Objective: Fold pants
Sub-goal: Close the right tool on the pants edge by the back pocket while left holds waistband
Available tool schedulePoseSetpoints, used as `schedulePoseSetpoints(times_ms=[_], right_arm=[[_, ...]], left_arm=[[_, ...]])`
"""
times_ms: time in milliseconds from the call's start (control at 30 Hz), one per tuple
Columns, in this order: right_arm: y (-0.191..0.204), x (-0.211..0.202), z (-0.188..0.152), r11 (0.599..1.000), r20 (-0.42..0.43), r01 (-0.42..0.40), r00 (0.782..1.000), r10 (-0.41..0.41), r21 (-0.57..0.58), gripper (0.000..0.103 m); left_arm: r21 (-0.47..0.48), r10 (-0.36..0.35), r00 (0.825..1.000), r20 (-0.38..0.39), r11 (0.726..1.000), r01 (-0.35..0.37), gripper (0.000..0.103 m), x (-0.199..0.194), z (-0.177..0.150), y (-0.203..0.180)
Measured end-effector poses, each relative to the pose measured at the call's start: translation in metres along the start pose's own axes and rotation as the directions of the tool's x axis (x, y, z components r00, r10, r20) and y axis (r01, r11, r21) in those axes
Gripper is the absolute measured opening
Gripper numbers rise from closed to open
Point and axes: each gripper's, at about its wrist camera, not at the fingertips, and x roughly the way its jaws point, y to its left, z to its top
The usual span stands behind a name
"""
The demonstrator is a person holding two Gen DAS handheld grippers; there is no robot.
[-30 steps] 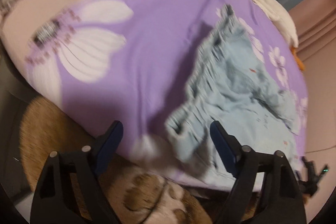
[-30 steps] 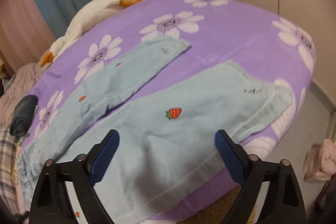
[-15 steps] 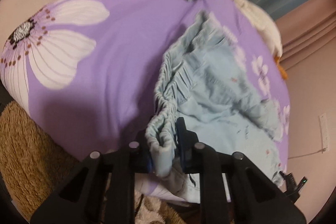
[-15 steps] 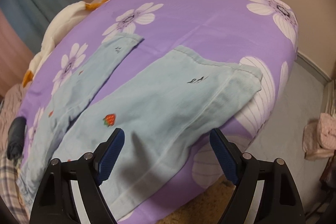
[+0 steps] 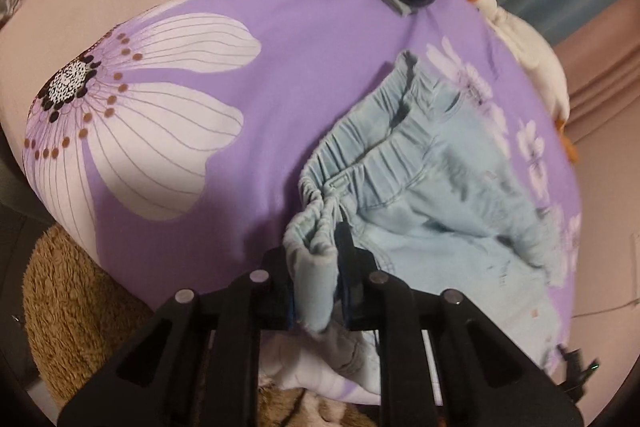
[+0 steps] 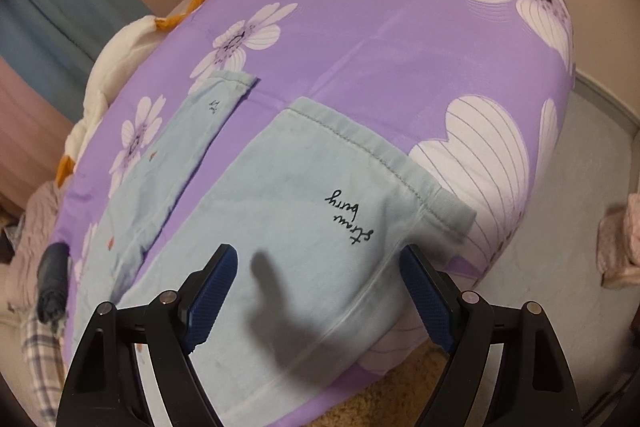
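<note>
The purple floral bedspread [image 6: 400, 39] is the work surface; the pale blue pants [image 6: 304, 227] lie flat on it near the front edge, legs parted in a narrow V, nothing folded yet. The near leg's hem [image 6: 360, 143], with its black script embroidery [image 6: 350, 217], overhangs slightly toward the bed edge. At the other end, the elasticated waistband [image 5: 372, 155] is bunched. The left gripper [image 5: 316, 267] is pinched tight on the near corner of that waistband, cloth puckered between the fingers. The right gripper [image 6: 320, 291] hangs spread wide above the near leg's lower part, gripping nothing. Judgement: the step in hand is securing the near leg for a lengthwise fold onto the far leg [image 6: 180, 147]. Recommended: take the hem corner at its outer seam, catching both layers; raise both ends together; keep the cloth taut; align hem to hem.
</note>
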Motion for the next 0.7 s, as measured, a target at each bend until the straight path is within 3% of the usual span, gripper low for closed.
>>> schedulePoseSetpoints(times_ms=[67,267,400,500,567,667,700], right_arm=[[-0.005,0.001,0.003,1.000,-0.006,0.007,1.000,-0.007,0.026,0.084],[-0.021,-0.013,-0.002,0.989,0.012,0.133,0.991,-0.134,0.066,0.084],[-0.036,-0.003,-0.002,0.988,-0.022,0.094,0.996,-0.092,0.122,0.084],[-0.034,-0.007,0.000,0.985,0.008,0.122,0.992,-0.124,0.122,0.068],[-0.029,-0.011,0.003,0.989,0.046,0.105,0.993,-0.110,0.108,0.038],[-0.020,-0.007,0.015,0.996,0.026,0.049,0.998,-0.051,0.072,0.010],[-0.015,-0.006,0.023,0.998,0.022,0.041,0.999,-0.042,0.056,0.010]], left_arm=[[0.009,0.010,1.000,0.002,1.000,-0.010,0.018,-0.001,0.001,-0.002],[0.006,0.008,1.000,-0.009,1.000,-0.008,0.020,0.002,0.004,0.003],[0.018,0.024,1.000,-0.009,1.000,-0.023,0.020,0.003,0.006,0.001],[0.018,0.024,1.000,-0.007,1.000,-0.024,0.020,0.004,0.006,0.000],[0.018,0.025,1.000,-0.008,1.000,-0.025,0.020,0.004,0.006,0.001],[0.019,0.023,1.000,-0.009,1.000,-0.023,0.018,0.004,0.006,0.001],[0.020,0.023,1.000,-0.012,1.000,-0.022,0.018,0.002,0.006,0.001]])
